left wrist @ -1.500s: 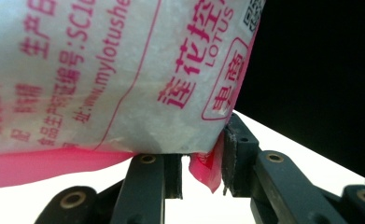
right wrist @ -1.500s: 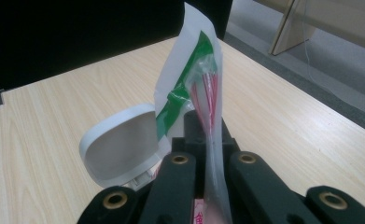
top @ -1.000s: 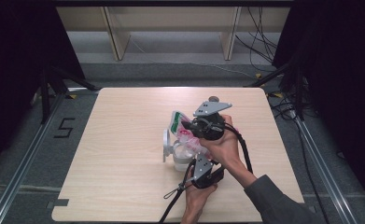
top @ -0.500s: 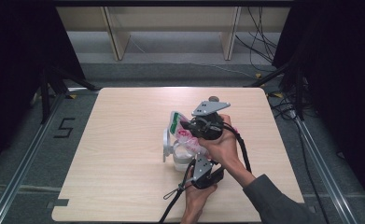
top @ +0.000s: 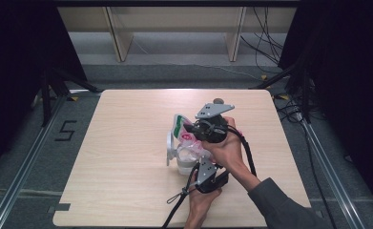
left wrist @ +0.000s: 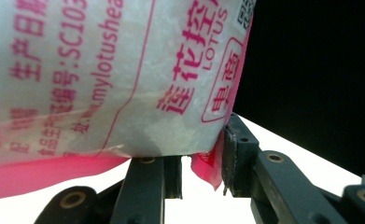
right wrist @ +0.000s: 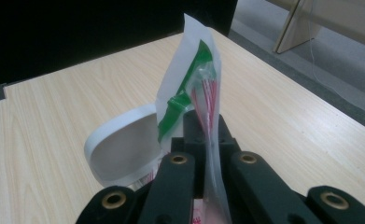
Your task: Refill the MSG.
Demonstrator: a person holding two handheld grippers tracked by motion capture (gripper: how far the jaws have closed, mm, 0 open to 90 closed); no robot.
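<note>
Nothing has moved: your right gripper (right wrist: 203, 135) stays closed on the bag (right wrist: 189, 79) top, your left gripper (left wrist: 203, 161) pinches its pink bottom edge, beside the white cup (right wrist: 119, 149).

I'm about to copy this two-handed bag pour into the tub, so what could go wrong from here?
1. The right tongs pinch only a thin edge of the plastic bag, so the film might slip or tear.
2. The left tongs clamp the bag's pink bottom seam; contents could spill beside the white tub.
</note>
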